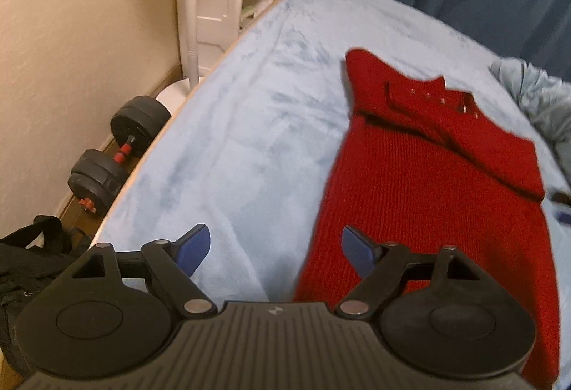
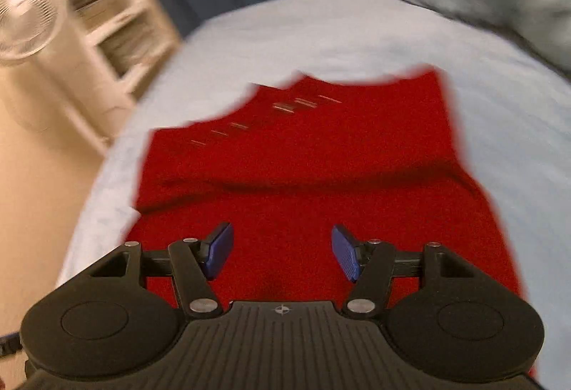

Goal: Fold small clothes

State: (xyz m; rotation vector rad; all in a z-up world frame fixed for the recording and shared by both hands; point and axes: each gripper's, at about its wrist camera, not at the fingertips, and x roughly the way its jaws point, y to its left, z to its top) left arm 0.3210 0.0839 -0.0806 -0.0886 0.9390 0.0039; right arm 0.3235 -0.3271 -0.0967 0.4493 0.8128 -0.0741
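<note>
Red knit garment [image 1: 428,183]: on bed [image 1: 249,126], centre-right of frame, upper portion folded over. Further folds judged outstanding. Left tongs [image 1: 274,252], right tongs [image 2: 282,252]: both spread, empty.

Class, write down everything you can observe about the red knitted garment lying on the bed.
The red knitted garment is a small, deep-red knit with visible ribbed stitches. It lies flat on the light blue bedcover, its far part folded over the body, leaving a crease line. A row of small pale buttons or snaps runs near the far edge. Both tools, left and right, hover open above its near part; neither grips it.
</note>
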